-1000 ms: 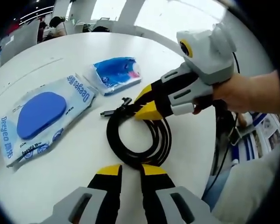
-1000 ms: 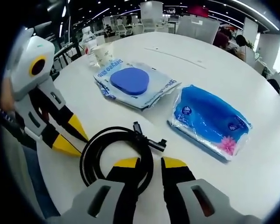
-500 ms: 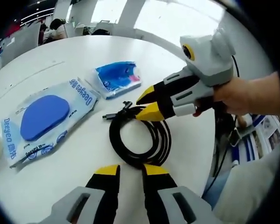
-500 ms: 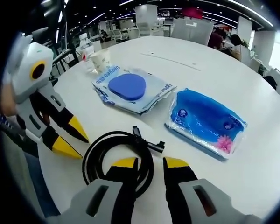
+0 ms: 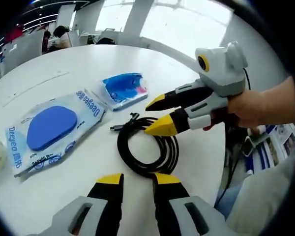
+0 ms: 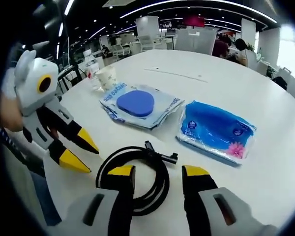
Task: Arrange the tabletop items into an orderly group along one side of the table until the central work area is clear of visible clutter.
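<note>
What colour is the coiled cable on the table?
The coiled cable is black, clearest in the left gripper view.

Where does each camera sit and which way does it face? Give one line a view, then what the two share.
Left gripper view: rides the left hand-held gripper, looking across the white table at the coiled black cable; the right hand-held gripper and a hand enter from the right.
Right gripper view: rides the right hand-held gripper, facing the same cable from the opposite side; the left hand-held gripper enters from the left.
Shared: cable, wipes pack, blue packet, table.
</note>
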A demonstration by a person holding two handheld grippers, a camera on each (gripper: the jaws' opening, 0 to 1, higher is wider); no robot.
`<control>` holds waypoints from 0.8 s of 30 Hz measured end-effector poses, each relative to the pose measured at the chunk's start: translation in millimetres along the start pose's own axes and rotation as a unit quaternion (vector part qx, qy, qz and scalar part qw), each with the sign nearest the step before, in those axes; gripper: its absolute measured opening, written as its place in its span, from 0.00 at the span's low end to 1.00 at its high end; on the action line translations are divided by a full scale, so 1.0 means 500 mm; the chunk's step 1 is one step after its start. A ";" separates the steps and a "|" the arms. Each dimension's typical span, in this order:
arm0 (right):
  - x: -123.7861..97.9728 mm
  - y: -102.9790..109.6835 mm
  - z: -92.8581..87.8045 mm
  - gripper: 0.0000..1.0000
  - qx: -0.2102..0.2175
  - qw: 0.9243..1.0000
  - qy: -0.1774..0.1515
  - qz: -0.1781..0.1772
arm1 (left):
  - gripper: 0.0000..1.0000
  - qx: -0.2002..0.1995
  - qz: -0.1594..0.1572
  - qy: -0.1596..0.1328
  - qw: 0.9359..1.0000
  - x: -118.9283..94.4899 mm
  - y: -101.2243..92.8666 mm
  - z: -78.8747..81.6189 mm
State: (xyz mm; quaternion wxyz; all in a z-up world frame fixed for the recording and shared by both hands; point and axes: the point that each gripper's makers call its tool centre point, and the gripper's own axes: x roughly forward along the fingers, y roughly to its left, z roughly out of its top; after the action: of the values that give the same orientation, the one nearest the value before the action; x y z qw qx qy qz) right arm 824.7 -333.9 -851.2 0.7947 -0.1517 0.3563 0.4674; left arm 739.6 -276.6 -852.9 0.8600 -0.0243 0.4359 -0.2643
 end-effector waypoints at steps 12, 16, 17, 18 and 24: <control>-0.009 0.025 0.007 0.55 0.023 0.999 -0.039 -0.006 | 0.35 0.000 0.027 -0.024 0.999 -0.033 0.029 -0.022; -0.013 0.038 0.008 0.59 0.028 0.998 -0.052 -0.001 | 0.39 -0.006 0.036 -0.033 0.999 -0.046 0.042 -0.032; -0.014 0.039 0.007 0.60 0.027 0.998 -0.052 -0.002 | 0.40 -0.007 0.036 -0.035 0.999 -0.047 0.040 -0.034; -0.016 0.041 0.007 0.61 0.027 0.998 -0.054 -0.004 | 0.40 -0.008 0.038 -0.038 0.999 -0.050 0.041 -0.036; -0.023 0.061 0.007 0.66 0.041 0.996 -0.073 0.000 | 0.45 -0.015 0.047 -0.044 0.998 -0.077 0.053 -0.061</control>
State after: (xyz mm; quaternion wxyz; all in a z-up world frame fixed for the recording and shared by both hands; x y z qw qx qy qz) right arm 796.5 -323.5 -837.8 0.8243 -0.0846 0.3161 0.4621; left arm 709.2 -229.9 -850.8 0.8893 -0.0282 0.4023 -0.2155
